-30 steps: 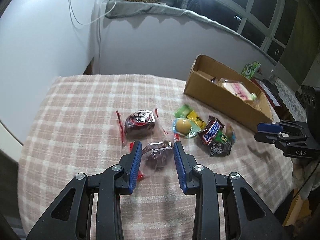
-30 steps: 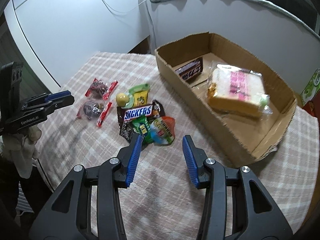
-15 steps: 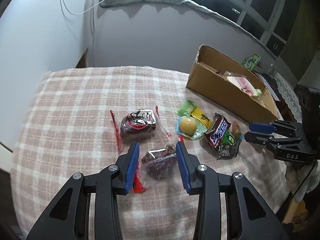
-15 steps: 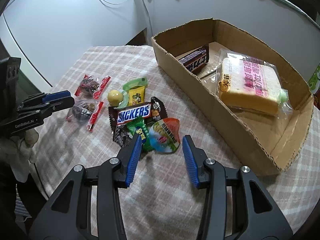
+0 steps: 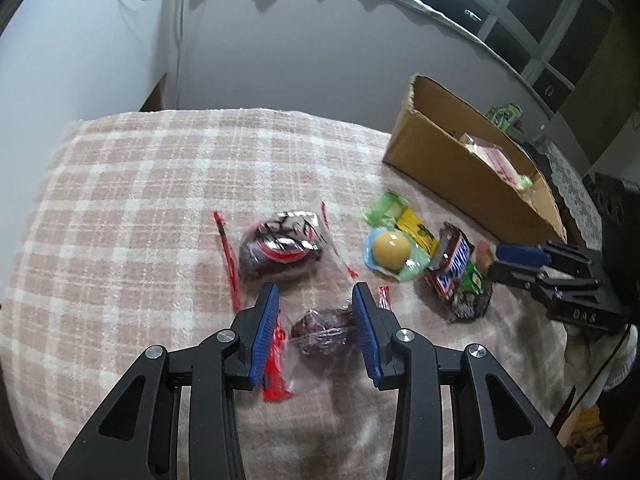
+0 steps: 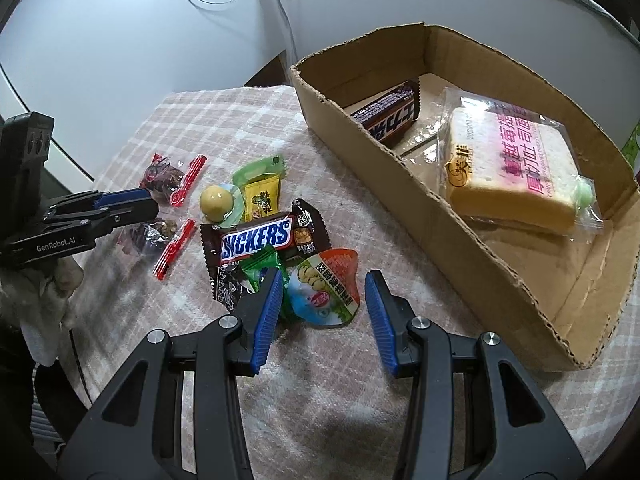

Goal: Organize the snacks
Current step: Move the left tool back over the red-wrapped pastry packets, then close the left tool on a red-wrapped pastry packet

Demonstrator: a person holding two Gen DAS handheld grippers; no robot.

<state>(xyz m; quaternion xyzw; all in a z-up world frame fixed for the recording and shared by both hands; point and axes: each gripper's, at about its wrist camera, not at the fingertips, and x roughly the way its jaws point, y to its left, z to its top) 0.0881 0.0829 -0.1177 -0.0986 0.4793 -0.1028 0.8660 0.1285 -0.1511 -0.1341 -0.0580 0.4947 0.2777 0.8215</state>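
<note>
L gripper [image 5: 315, 300]: jaws part open, straddling dark plum packet [image 5: 325, 329], pads not touching it
R gripper [image 6: 322, 292]: part open, holds nothing; jelly cup [image 6: 325, 285] between tips
Box [image 6: 400, 168]: ahead-right of R gripper

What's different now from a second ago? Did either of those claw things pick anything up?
Not yet. Both grippers came down closer to the snacks. The left gripper now straddles the clear packet of dark dried fruit with red edges, pads not pressing it. The right gripper dropped over the round jelly cup with a printed lid, jaws open. The snack pile and the cardboard box lie as before.
</note>
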